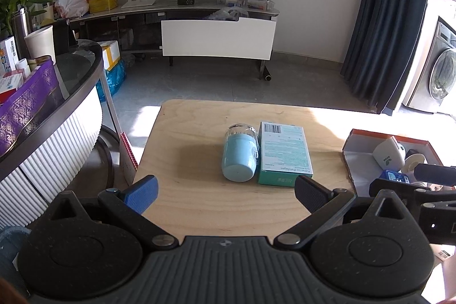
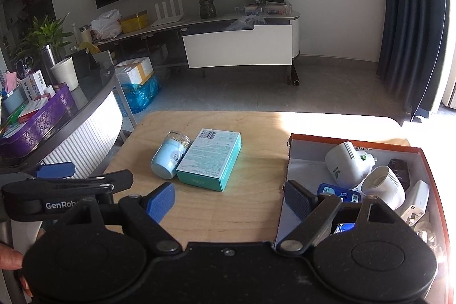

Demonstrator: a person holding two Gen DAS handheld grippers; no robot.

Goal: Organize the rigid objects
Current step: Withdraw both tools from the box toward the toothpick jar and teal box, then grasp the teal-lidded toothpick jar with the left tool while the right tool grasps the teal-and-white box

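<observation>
Desk (image 1: 199,207): a pale plywood top, partly in strong sunlight on its right side; it carries the two loose items and the box.
Storage box (image 2: 353,139): an open cardboard box with an orange-red rim at the desk's right end, already filled with several small things, among them white plastic devices and a blue packet.
Bandage carton (image 2: 209,158): a flat teal-and-white carton lying on its broad face near the middle of the desk, barcode end away from the cameras, well apart from the storage box.
Blue jar (image 2: 169,158): a light blue cylinder with a clear cap, lying on its side, touching or just beside the carton's left edge; it looks likely to roll if nudged.
Left hand-held gripper (image 1: 225,191): fingers spread wide, holding nothing, low over the near desk edge and aimed at the jar and carton.
Right hand-held gripper (image 2: 229,197): also wide apart and empty, its right finger over the box's near wall.
Step in hand: judging by the layout, two items remain to be boxed; neither is grasped yet.
Next move: probably close in on the carton or jar, straddle its narrow width, grip, and carry it rightward into the box.
</observation>
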